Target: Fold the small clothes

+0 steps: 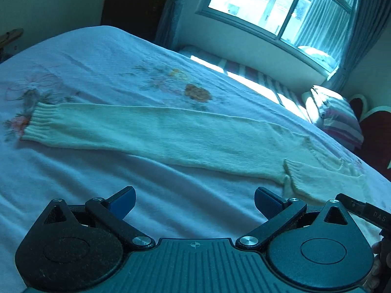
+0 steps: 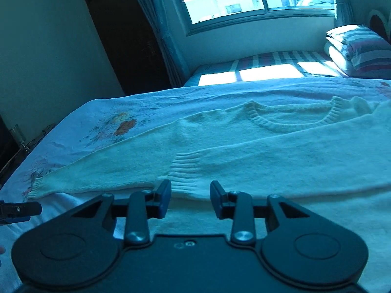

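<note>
Sweater (image 2: 244, 151), a cream knit with ribbed cuffs and round collar, lies flat across the middle of the frame on the bed (image 1: 97, 56). Nearest, left claw (image 1: 194, 201) gapes wide, empty; right claw (image 2: 190, 200) half open, empty. A striped pillow (image 2: 361, 48) sits upper right.

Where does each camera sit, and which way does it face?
Left wrist: on the open left gripper, facing the cream knitted sweater's outstretched sleeve and the window; the right gripper's tip shows.
Right wrist: on the open right gripper, facing the sweater's folded cuff and neckline.
Shared: sweater, white embroidered bedspread, window.
</note>
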